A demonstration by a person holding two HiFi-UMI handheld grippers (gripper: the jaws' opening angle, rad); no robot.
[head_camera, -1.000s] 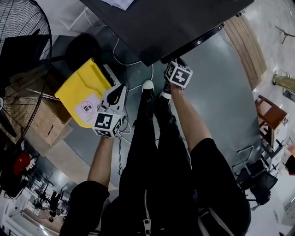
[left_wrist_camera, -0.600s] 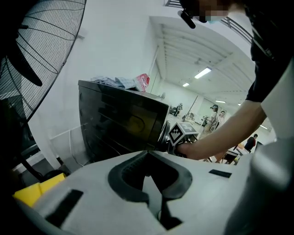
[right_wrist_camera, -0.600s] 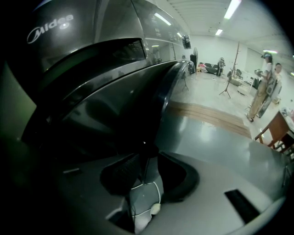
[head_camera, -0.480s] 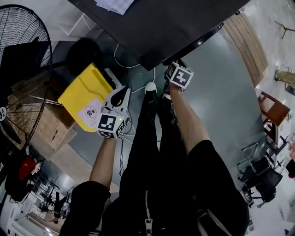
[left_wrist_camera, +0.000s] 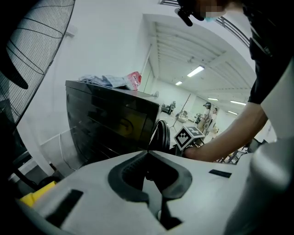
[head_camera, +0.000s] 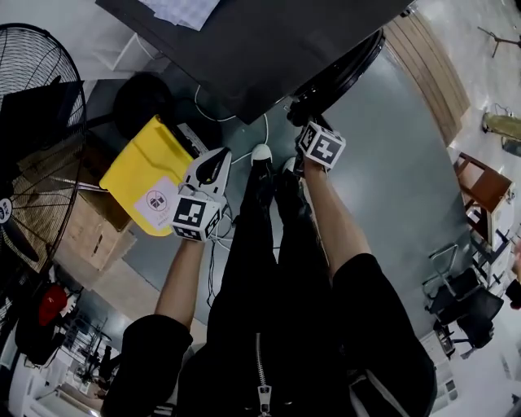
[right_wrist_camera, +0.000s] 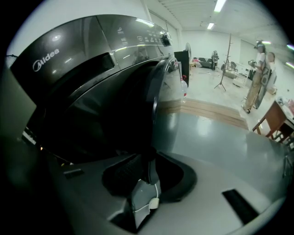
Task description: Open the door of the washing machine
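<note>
brand: we read "Midea" on the washing machine, upper left of its front;
control panel: print too small for us;
yellow sign: white label, crossed circle, wording illegible

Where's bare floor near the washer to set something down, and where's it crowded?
Free: the grey floor right of the person's legs, bordered by the door, the wooden strip and the chairs. Also most of the washing machine top, beside the cloth. Crowded: left of the legs, with yellow sign, cables, cardboard boxes and fan.
</note>
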